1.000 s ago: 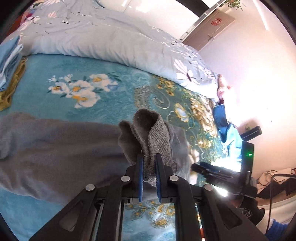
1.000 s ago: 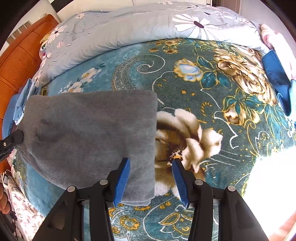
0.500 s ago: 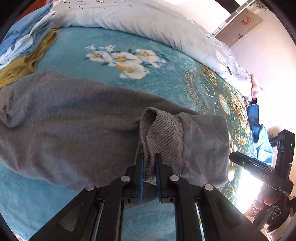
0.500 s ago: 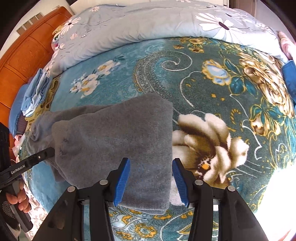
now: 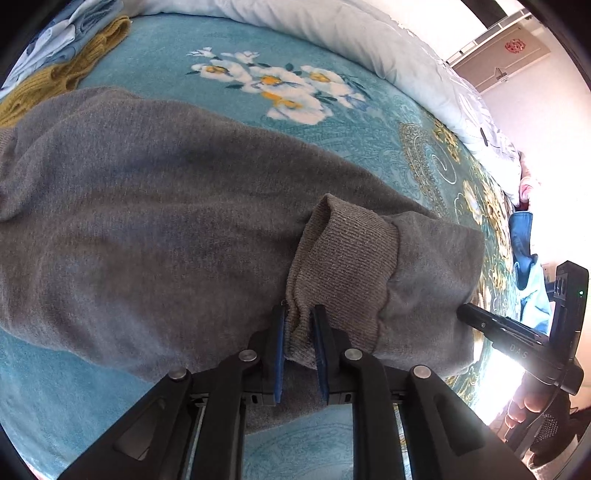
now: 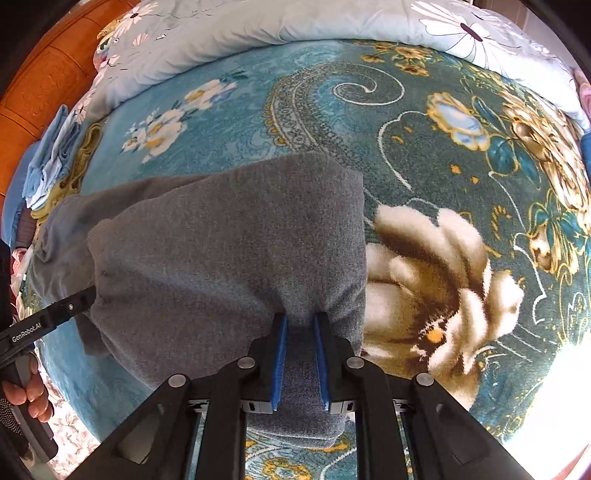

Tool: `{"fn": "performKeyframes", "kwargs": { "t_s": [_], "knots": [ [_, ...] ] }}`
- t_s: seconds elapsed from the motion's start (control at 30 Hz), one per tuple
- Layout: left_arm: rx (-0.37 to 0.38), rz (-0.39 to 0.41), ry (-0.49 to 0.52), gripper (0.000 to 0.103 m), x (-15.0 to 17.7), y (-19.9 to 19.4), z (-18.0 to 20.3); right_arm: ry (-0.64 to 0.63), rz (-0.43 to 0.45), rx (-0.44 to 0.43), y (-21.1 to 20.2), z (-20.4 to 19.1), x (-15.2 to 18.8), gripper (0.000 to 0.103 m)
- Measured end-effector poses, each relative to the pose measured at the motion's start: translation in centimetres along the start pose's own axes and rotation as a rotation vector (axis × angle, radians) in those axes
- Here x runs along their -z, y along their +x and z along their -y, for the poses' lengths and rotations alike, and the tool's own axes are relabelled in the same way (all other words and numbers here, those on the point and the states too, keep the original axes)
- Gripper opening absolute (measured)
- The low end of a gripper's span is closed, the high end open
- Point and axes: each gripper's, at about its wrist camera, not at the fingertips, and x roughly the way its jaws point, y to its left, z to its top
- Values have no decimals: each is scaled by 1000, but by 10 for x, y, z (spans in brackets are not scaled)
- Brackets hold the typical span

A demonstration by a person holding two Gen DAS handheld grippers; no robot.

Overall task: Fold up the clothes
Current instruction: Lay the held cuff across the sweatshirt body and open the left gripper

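Observation:
A grey sweater lies across the teal flowered blanket, with its sleeve folded over the body. My left gripper pinches the ribbed cuff of that sleeve between its blue pads, and its jaws are opening slightly. In the right wrist view the sweater shows as a folded block. My right gripper is closing on a bunched fold at the near edge, and the cloth is squeezed between its pads. Each gripper shows at the edge of the other's view: the right gripper and the left gripper.
A pale flowered quilt runs along the far side of the bed. A stack of folded blue and mustard clothes sits at the far left by the wooden headboard. A blue garment lies at the right edge.
My left gripper sank with the cuff and laid the sleeve onto the sweater's body. My right gripper's jaws went from wide apart to pinching the sweater's near edge.

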Motion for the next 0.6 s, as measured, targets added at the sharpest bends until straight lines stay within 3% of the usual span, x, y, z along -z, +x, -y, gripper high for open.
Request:
{"fn": "performKeyframes", "kwargs": {
  "t_s": [0.27,0.33,0.37,0.4,0.6],
  "knots": [
    [32,32,-12,17,-2,-35,6,15,40,-23,-28,-6,5,18],
    [19,56,-20,22,-3,-47,3,5,44,-17,-30,-12,6,20],
    [7,70,-33,30,-4,-53,-1,0,45,-14,-31,-15,7,20],
    [-5,82,-49,39,-4,-58,-6,0,44,-13,-31,-18,7,24],
    [-85,146,-207,50,-8,-84,-61,25,77,-31,-37,-28,5,72]
  ]
}}
